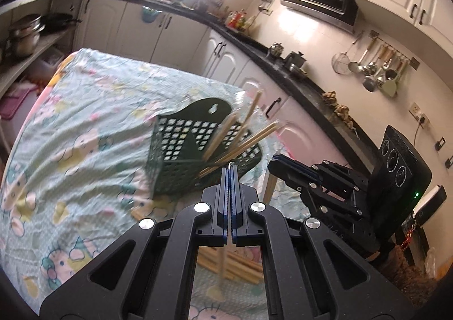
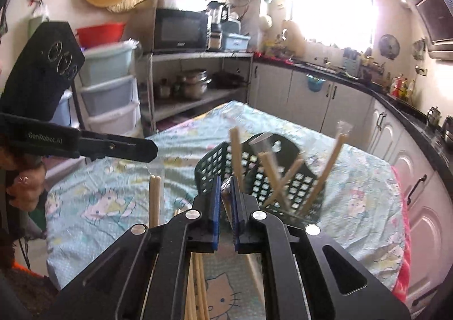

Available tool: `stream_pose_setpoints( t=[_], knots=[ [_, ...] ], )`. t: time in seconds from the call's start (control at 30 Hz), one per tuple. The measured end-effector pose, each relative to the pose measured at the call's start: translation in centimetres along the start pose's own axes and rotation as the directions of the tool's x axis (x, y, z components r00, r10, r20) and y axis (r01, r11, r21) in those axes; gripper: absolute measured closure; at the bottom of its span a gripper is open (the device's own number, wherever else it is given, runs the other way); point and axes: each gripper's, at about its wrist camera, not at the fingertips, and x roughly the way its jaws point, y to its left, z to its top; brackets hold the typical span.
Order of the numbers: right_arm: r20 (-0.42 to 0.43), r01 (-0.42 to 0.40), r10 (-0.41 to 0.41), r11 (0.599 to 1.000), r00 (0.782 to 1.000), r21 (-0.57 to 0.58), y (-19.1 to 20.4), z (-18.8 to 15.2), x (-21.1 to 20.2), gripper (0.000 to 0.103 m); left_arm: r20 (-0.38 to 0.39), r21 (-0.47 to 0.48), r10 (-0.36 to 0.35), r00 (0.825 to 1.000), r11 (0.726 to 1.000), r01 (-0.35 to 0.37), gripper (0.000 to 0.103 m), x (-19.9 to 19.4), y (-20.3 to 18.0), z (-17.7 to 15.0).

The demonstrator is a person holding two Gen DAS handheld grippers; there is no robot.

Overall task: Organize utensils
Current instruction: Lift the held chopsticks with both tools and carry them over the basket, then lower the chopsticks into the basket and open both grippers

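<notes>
A dark green perforated utensil basket [image 1: 181, 150] stands on the cartoon-print tablecloth [image 1: 85, 121], with several wrapped wooden chopsticks [image 1: 240, 136] leaning out of it. It also shows in the right wrist view [image 2: 266, 167]. My left gripper [image 1: 230, 171] is shut on a thin chopstick that hangs down below the jaws, held just in front of the basket. My right gripper [image 2: 226, 184] is shut on a plastic-wrapped chopstick, held close before the basket. More chopsticks [image 2: 198, 286] lie on the cloth beneath both grippers.
The right gripper shows in the left wrist view [image 1: 320, 181], the left gripper in the right wrist view [image 2: 113, 145]. Kitchen counter and cabinets [image 1: 254, 70] run along the far and right sides. Shelves with pots [image 2: 192, 85] and plastic drawers [image 2: 110, 87] stand at left.
</notes>
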Motion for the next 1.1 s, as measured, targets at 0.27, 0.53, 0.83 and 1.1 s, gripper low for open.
stream_pose_setpoints(
  t=[0.27,0.53,0.83,1.1],
  knots=[
    [0.076,0.043,-0.046,0.998,0.996,0.042,-1.9,1.0,-3.3,0.097,0.023,0.054,-0.019,1.0,0.998,0.018,0.103,-0.2,-2.3,1.7],
    [0.147,0.028,-0.039,0.996,0.988,0.079,-3.1,2.6,-5.9,0.097,0.059,0.087,-0.03,0.998,0.996,0.024,0.103,-1.1,-3.7,3.4],
    [0.214,0.002,-0.02,0.996,0.977,0.085,-3.2,5.0,-7.5,0.097,0.114,0.12,-0.043,0.993,0.992,0.029,0.103,-2.4,-5.5,5.8],
    [0.265,-0.032,0.007,0.996,0.964,0.089,-2.9,7.9,-8.3,0.097,0.169,0.149,-0.058,0.984,0.988,0.032,0.103,-4.2,-6.9,7.9]
  ],
)
